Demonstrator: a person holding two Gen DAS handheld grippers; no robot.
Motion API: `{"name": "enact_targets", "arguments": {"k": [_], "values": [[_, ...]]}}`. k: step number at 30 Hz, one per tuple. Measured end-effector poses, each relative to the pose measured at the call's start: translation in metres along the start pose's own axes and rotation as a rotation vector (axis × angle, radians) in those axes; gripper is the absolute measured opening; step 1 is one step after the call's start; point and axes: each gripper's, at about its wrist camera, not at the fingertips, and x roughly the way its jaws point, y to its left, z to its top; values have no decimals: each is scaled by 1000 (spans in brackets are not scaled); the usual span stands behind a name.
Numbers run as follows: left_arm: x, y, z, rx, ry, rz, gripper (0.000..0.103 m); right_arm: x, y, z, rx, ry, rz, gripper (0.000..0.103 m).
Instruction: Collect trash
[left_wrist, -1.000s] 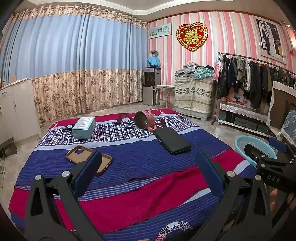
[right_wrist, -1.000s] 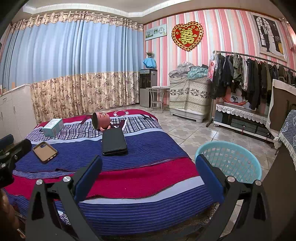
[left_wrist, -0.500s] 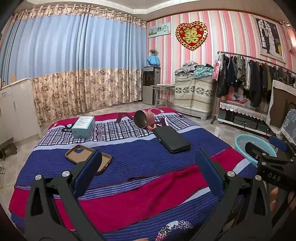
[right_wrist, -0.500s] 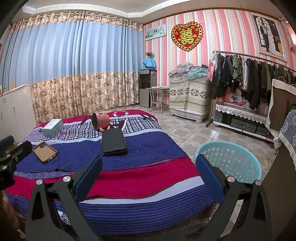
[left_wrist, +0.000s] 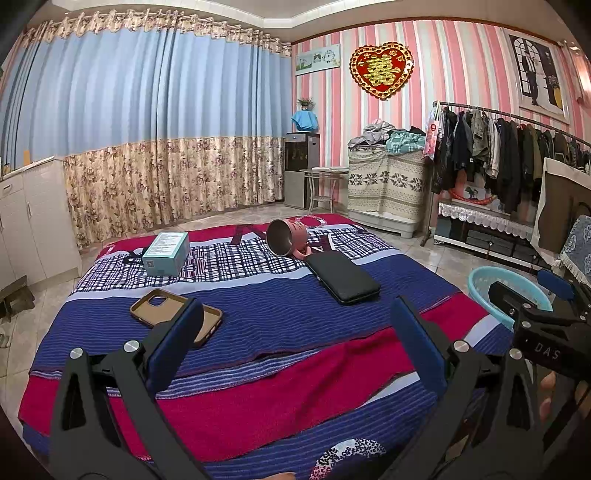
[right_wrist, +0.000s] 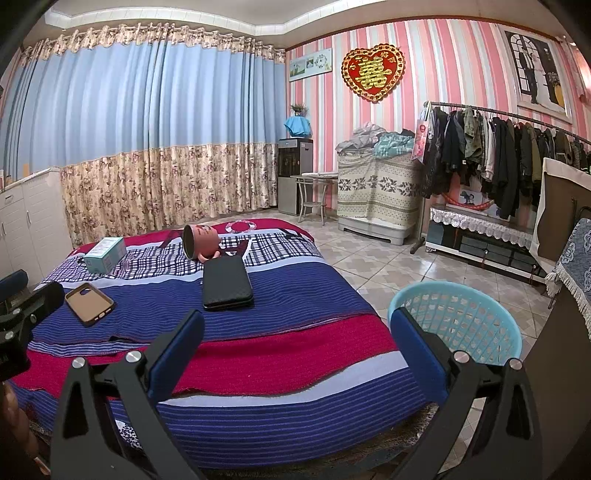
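Striped bedspread (left_wrist: 280, 332) fills mid-frame, carrying a teal box (left_wrist: 166, 254), tan phone case (left_wrist: 176, 312), tipped pink cup (left_wrist: 286, 241) and black wallet (left_wrist: 342, 277). Right gripper (right_wrist: 295, 343) — "DAS" printed on its body in the left view — and left gripper (left_wrist: 295, 341) have fingers wide apart, holding nothing; blue basket (right_wrist: 456, 321) stands at right.

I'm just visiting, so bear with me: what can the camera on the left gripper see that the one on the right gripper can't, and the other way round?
Only the left wrist view shows the right gripper, off to its right.

Only the right wrist view shows the blue basket almost whole, and the left gripper at its left edge.

Both show the bed with the phone case, teal box, pink cup lying on its side and black wallet.
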Motion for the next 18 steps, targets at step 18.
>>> {"name": "enact_targets", "arguments": {"k": [18], "values": [[1,-1,0,0,6,-3,98,0,0,-1,-1,0,0,99]]}}
